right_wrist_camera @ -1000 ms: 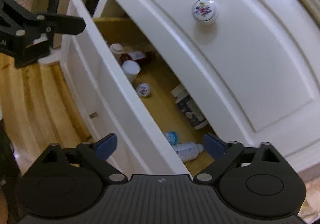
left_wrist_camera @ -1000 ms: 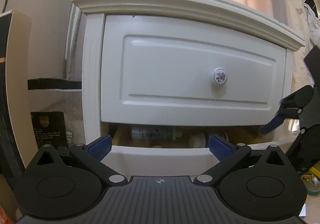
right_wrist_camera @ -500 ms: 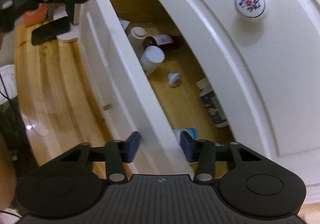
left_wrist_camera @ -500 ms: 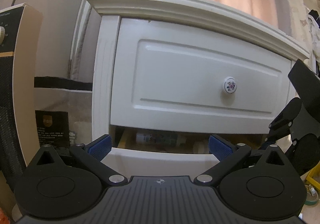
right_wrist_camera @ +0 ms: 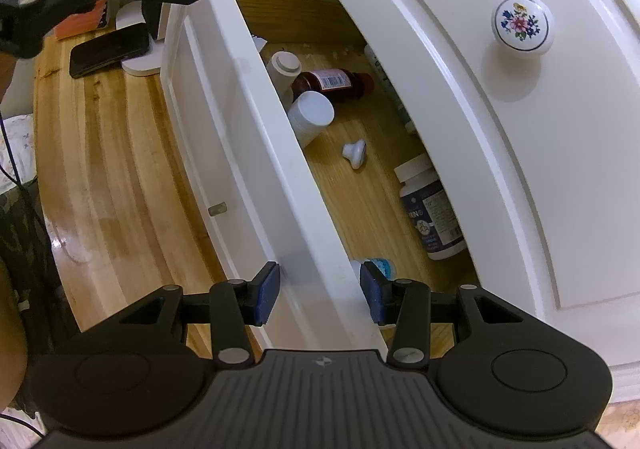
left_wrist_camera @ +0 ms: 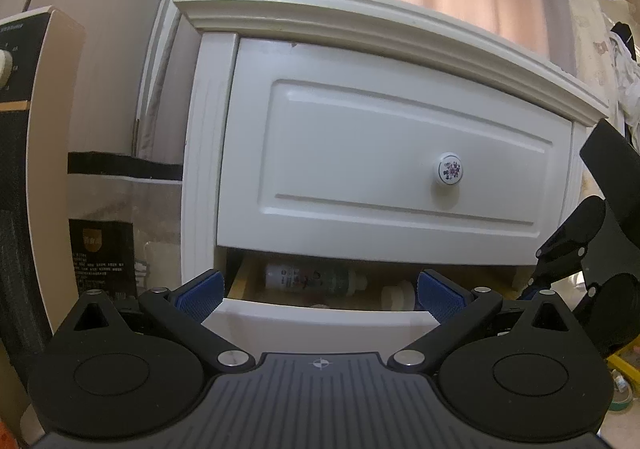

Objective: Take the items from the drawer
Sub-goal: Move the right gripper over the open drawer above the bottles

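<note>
The lower drawer's white front panel (right_wrist_camera: 256, 153) stands pulled out, and my right gripper (right_wrist_camera: 318, 291) is shut on its top edge. Inside lie a brown bottle (right_wrist_camera: 332, 83), a white jar (right_wrist_camera: 310, 117), a loose white knob (right_wrist_camera: 355, 152), a dark-labelled bottle (right_wrist_camera: 430, 217) and a blue-capped bottle (right_wrist_camera: 376, 265). My left gripper (left_wrist_camera: 318, 291) is open and empty, in front of the drawer front (left_wrist_camera: 320, 323). A green-labelled bottle (left_wrist_camera: 312, 279) shows in the gap.
The closed upper drawer (left_wrist_camera: 392, 161) with its floral knob (left_wrist_camera: 449, 173) overhangs the open one. A black phone (right_wrist_camera: 108, 49) lies on the wooden floor (right_wrist_camera: 104, 169). A beige appliance (left_wrist_camera: 36, 153) stands at the left.
My right gripper has closed from wide open onto the drawer front's top edge, and the drawer has slid further out. My left gripper has shifted left, still open.
</note>
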### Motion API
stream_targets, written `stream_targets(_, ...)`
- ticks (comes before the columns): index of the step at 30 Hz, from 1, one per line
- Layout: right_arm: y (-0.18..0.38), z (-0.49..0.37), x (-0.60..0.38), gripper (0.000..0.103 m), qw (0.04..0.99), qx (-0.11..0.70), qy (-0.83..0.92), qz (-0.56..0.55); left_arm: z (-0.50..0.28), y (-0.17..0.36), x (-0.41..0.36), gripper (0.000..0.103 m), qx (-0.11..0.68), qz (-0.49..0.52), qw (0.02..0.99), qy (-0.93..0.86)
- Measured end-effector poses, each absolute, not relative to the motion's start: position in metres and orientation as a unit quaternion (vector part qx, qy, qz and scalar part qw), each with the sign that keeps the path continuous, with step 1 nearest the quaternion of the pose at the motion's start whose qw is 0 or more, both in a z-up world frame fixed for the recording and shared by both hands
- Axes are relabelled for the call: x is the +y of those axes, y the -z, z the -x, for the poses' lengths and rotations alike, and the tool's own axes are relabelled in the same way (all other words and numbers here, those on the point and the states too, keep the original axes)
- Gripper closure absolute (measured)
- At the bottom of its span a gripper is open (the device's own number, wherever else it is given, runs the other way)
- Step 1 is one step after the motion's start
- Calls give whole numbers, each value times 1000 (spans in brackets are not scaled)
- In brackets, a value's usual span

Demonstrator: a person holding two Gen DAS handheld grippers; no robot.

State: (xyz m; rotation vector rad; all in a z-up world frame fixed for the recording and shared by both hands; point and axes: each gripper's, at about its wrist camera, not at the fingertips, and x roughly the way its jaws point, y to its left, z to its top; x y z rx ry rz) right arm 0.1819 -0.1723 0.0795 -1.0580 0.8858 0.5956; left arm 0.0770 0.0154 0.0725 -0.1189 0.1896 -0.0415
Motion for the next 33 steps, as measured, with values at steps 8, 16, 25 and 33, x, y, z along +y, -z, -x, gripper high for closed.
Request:
stream_targets(8,-80,-160,-175,58,728,391,-278,490,-70,-72,12,0,99,55,993,29)
stream_targets(16,-83,-133,-172,58,728,387,-282,491,-52,-72,2,0,97,39,994,35)
stream_targets(25,-89,-106,-166,58,719,389,-285,501,-28,-75,-1,0,82,30,996,31)
stream_targets(33,-91,-98,-164,53,722,381,-277,507,-20,-74,0,0,85,27,995,34)
